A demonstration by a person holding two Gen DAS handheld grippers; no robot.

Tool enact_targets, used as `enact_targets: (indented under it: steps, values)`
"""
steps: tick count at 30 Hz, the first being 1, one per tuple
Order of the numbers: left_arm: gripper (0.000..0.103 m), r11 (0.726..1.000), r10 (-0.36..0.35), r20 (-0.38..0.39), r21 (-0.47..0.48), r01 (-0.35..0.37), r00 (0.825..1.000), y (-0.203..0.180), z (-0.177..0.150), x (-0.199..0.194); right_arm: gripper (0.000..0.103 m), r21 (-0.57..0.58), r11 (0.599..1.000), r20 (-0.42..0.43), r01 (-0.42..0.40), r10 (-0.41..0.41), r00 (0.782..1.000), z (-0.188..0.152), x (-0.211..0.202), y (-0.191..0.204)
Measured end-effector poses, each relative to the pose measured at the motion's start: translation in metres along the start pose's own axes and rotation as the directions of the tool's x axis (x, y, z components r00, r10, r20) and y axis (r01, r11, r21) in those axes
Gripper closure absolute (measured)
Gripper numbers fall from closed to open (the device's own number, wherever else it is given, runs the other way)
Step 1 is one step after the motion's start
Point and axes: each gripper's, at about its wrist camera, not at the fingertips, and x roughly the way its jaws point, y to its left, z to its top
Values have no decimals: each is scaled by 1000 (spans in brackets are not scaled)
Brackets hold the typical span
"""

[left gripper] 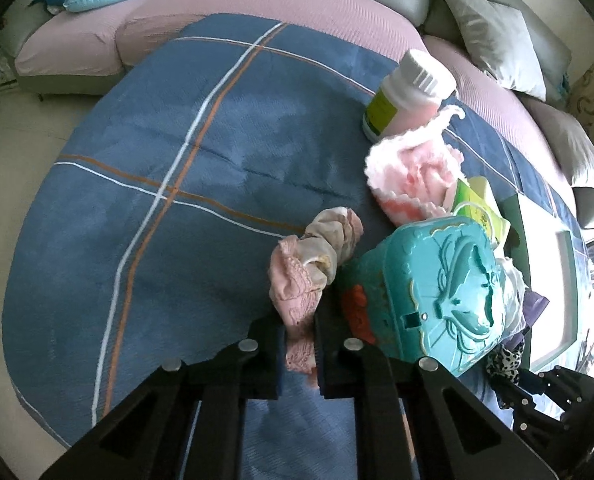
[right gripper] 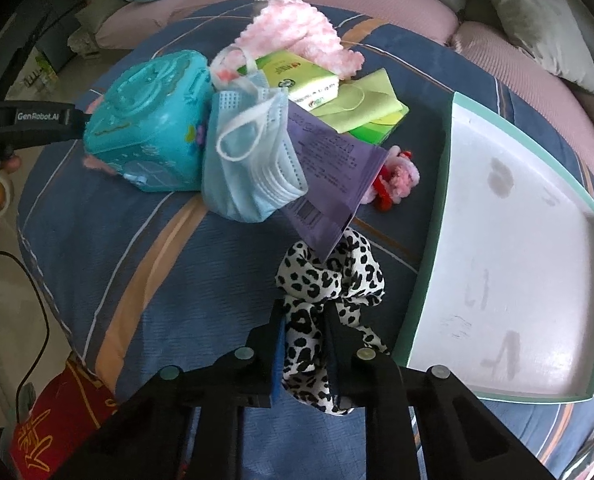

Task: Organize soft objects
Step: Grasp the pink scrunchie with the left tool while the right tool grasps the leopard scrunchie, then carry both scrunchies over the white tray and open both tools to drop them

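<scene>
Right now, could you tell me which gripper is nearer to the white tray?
Right. The right gripper, shut on the leopard scrunchie, sits beside the white tray; the left gripper is beyond the teal box.

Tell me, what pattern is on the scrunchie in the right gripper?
Black leopard spots on white; the scrunchie shows best in the right wrist view.

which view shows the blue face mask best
The right wrist view: the blue face mask lies unobstructed mid-frame, pleats and ear loops clear. In the left wrist view the teal box hides it almost entirely.
</scene>
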Motion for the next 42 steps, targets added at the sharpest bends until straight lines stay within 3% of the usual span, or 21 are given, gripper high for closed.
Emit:
enact_targets:
  steps: [8,29,42]
  values:
    - [93,1000,-2,29,-11,2,1000,13,-3,-27,87,2,1000,37,-14,14,999,-5,-24,4]
    - [93,999,47,150,6,-49,988,-8,-8,-112,87,32,999,158,-19,14,987,-41,-115,-1]
    - [93,993,0,240,113,-28,971,-72,-8,-174,87,125,992,253,5,-37,967,-41,-171,-54]
